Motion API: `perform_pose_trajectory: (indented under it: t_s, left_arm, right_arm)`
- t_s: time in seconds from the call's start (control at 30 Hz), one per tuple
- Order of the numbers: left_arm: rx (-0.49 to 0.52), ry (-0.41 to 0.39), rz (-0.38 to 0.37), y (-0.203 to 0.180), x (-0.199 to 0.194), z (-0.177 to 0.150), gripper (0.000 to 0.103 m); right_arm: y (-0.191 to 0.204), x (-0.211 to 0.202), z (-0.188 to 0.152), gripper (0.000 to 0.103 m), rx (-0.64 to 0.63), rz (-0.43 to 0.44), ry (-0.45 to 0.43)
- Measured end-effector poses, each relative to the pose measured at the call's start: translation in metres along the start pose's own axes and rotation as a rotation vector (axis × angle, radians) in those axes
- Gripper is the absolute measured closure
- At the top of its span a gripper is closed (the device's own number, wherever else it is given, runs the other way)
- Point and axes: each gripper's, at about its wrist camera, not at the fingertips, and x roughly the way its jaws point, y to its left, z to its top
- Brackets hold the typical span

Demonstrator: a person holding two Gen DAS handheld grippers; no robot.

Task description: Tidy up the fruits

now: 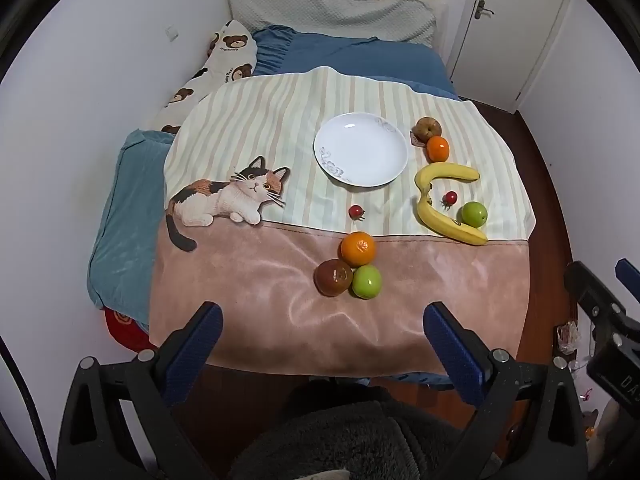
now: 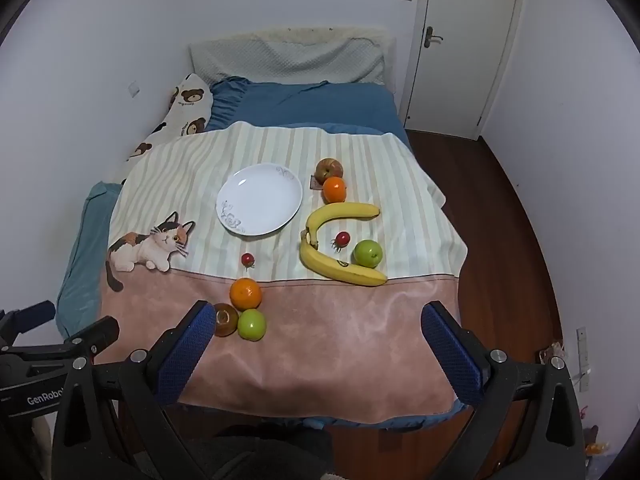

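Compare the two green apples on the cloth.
The near green apple lies on the pink band, touching an orange and a dark red apple. The far green apple lies on the striped part, against a banana. Both are round, green and off the plate.

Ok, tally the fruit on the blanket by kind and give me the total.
Bananas: 2
Oranges: 2
Green apples: 2
Red-brown apples: 2
Cherry tomatoes: 2
Total: 10, none on the plate.
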Motion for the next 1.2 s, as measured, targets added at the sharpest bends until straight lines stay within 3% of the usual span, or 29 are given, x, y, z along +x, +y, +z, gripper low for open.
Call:
perform_pose_trajectory:
  t_s: [1.2]
  left_arm:
    - [-0.006, -0.009, -0.013, -0.01, -0.006, 0.015, 0.0]
  right_arm:
    - [-0.006, 0.004, 0.004, 0.0, 0.004, 0.014, 0.025]
